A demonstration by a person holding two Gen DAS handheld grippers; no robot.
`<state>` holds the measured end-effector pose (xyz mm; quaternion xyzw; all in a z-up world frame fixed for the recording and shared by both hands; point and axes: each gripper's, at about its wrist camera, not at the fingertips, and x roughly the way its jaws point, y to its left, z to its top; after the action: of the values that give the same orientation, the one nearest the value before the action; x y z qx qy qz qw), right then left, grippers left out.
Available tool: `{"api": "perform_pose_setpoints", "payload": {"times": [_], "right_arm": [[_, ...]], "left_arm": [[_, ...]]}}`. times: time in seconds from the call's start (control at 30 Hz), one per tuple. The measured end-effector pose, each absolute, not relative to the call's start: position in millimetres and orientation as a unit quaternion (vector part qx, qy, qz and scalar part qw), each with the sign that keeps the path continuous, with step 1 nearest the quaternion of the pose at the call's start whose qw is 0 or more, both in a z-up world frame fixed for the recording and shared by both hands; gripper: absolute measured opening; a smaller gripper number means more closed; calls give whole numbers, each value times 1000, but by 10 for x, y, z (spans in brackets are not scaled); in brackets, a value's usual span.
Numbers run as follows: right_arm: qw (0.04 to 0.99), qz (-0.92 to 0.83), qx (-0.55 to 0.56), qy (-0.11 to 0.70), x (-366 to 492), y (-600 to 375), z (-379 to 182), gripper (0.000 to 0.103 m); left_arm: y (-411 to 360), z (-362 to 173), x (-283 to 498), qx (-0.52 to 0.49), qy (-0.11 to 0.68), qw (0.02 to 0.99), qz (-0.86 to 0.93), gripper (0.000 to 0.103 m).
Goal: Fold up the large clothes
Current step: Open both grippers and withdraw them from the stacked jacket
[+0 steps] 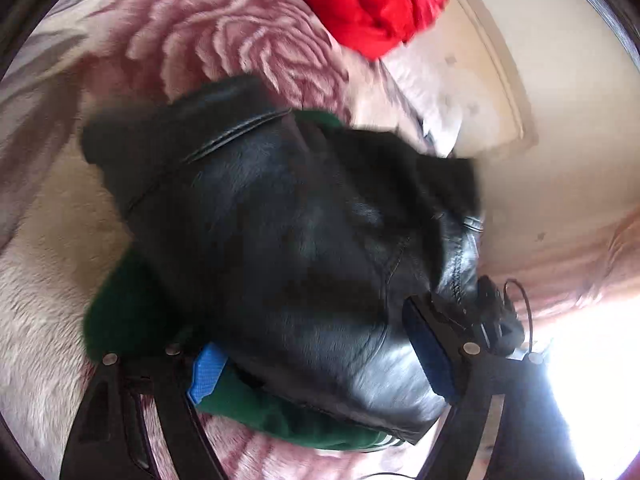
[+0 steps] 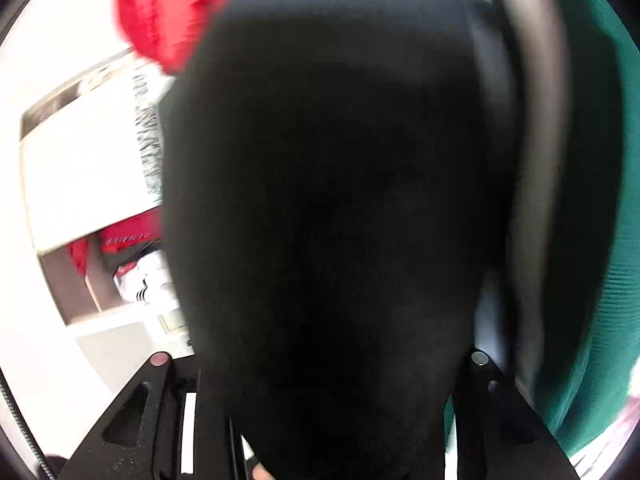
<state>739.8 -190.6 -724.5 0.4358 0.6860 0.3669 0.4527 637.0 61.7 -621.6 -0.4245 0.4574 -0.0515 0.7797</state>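
**Black leather jacket fills both tools' view on rose-patterned bed**

A black leather jacket (image 1: 280, 232) is lying bunched on top of a green garment (image 1: 132, 312), the pair resting on a fleecy blanket (image 1: 224, 44) printed with large pink roses that is covering the bed. In the left wrist view the jacket is sitting directly between the fingers of the left tool (image 1: 320, 364), which are standing wide apart: the left finger's blue pad (image 1: 206, 372) is pressing against the green fabric under the jacket's lower edge, while the right finger's dark blue pad (image 1: 430, 356) is lying against the jacket's glossy side. The fingers are bracketing the bundle rather than pinching it. A red garment (image 1: 372, 0) is lying crumpled farther up the blanket, well apart from the jacket.

In the right wrist view, black fabric (image 2: 320, 200) is running down between the fingers of the right tool (image 2: 320, 400) and blocking nearly the whole frame; whether the tool is clamped on it cannot be told, since the fingertips are hidden. The green garment (image 2: 600, 200) is showing along the right edge, red cloth (image 2: 168, 12) at upper left, and white furniture (image 2: 88, 176) is blurring past behind.
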Motion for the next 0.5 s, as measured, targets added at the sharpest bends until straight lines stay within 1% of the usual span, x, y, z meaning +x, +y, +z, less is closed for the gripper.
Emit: {"api": "perform_pose_setpoints", "payload": {"times": [0.1,0.13,0.17,0.23,0.27,0.3,0.33,0.37,0.4,0.43,0.47,0.5], "right_arm": [[448,385,416,691,7419,-1874,-7239,50],[450,381,407,698,7428,-1855,-7192,55],[458,375,394,703,7406,-1776,-7151,57],[491,353,363,709,7351,-1737,-6976,64],[518,341,340,707,7304,-1734,-6852,67],[566,312,300,701,7217,-1746,-6658,73],[599,294,272,693,7130,-1742,-6509,74],[630,269,240,688,6999,-1725,-6357,74],[653,242,210,686,6882,-1694,-6254,82],[686,204,164,679,6718,-1635,-6113,92],[710,170,120,673,6615,-1588,-6000,94],[740,108,49,662,6405,-1469,-5857,95]], "left_arm": [[492,-6071,6381,-362,469,803,-66,80],[482,-6066,6392,-351,474,804,-67,80],[461,-6031,6387,-339,482,805,-68,80],[441,-5943,6346,-306,498,810,-49,80],[427,-5889,6297,-288,504,813,-43,82],[386,-5810,6233,-253,511,821,-26,82],[371,-5801,6175,-227,517,825,-12,82],[338,-5765,6131,-192,522,831,5,86],[296,-5706,6071,-157,525,837,18,92],[274,-5668,6028,-131,527,839,31,94],[233,-5597,5966,-105,528,842,40,95],[222,-5559,5937,-89,528,844,44,97]]}}
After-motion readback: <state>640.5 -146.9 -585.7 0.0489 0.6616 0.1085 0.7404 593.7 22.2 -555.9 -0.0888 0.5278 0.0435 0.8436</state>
